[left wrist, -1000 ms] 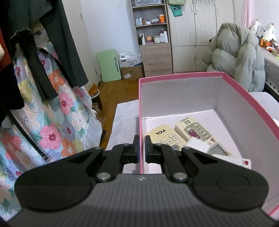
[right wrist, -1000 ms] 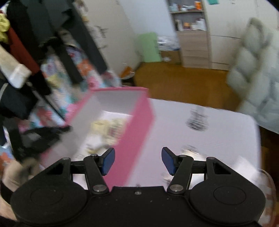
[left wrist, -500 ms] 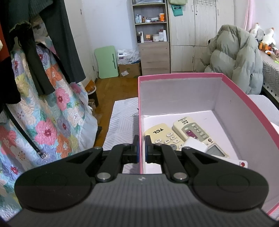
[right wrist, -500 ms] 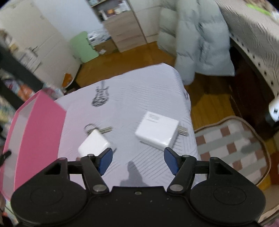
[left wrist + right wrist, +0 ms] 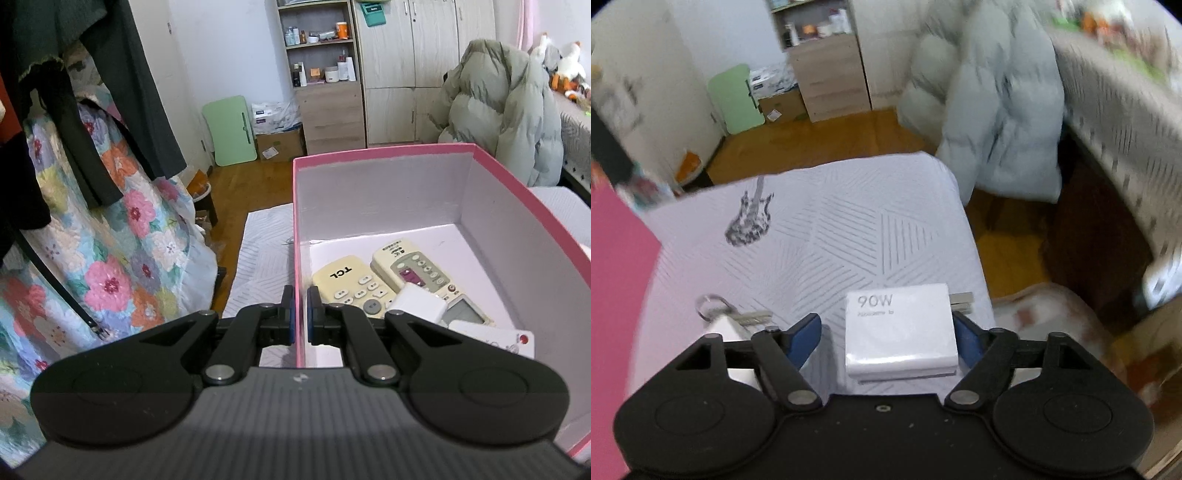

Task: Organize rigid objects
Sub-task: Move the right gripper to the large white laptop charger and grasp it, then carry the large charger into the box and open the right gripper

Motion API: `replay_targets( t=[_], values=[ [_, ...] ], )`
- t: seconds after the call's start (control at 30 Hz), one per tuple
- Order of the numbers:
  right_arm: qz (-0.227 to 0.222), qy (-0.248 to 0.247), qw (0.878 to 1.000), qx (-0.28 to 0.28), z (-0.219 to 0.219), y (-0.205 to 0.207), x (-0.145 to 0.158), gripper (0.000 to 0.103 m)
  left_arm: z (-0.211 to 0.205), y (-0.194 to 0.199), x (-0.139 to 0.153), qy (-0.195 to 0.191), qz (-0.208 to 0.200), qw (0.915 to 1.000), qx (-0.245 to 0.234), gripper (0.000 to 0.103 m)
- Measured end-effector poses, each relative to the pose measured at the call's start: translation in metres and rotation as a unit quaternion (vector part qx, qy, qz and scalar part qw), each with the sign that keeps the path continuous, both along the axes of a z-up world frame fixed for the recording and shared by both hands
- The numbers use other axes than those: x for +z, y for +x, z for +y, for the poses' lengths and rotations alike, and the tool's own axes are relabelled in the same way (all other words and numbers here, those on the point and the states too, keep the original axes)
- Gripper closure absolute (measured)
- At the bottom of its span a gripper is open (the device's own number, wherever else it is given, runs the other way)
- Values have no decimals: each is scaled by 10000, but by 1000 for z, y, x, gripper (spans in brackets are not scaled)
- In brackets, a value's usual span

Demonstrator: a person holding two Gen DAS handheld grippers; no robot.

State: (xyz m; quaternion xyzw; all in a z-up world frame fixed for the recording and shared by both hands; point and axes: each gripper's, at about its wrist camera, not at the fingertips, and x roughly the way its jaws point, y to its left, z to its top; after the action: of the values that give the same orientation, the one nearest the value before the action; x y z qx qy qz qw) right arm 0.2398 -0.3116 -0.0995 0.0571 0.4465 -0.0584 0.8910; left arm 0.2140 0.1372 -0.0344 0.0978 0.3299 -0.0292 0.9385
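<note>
**Right claw closing around the charger; left claw clamped on the box wall**

My right claw points down at a white charger lying flat on the pale patterned cloth. The charger is a squarish block printed "90W". Its metal prongs stick out to the right, so its plug axis runs across the claw, side to side. The block sits between my blue pads, nearer the right one, which looks to be touching or almost touching its edge. A clear gap remains at the left pad. The jaws are closing, but they do not yet grip it.

Left of the claw lie a key ring and a small white object I cannot identify, partly hidden behind my finger.

My left claw is clenched on the near wall of the pink box, one pad outside and one inside. In the box lie two remotes, long axes running away from me, with a small white adapter resting on them.
</note>
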Motion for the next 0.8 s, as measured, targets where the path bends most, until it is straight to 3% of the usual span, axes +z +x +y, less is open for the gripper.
replay_targets(
  t=[0.27, 0.47, 0.6, 0.8],
  values=[
    [-263, 100, 9994, 211, 10, -14, 13, 40, -3, 0, 0, 123, 5, 9999, 14, 98],
    [-575, 442, 9944, 765, 44, -33, 57, 40, -3, 1, 1, 92, -3, 10000, -15, 98],
    [-853, 692, 9841, 1394, 76, -40, 93, 40, -2, 1, 0, -71, -16, 10000, -39, 98],
    [-1001, 1104, 9563, 2517, 136, -48, 131, 40, 3, 0, 0, -268, -13, 9996, -42, 98]
  ],
)
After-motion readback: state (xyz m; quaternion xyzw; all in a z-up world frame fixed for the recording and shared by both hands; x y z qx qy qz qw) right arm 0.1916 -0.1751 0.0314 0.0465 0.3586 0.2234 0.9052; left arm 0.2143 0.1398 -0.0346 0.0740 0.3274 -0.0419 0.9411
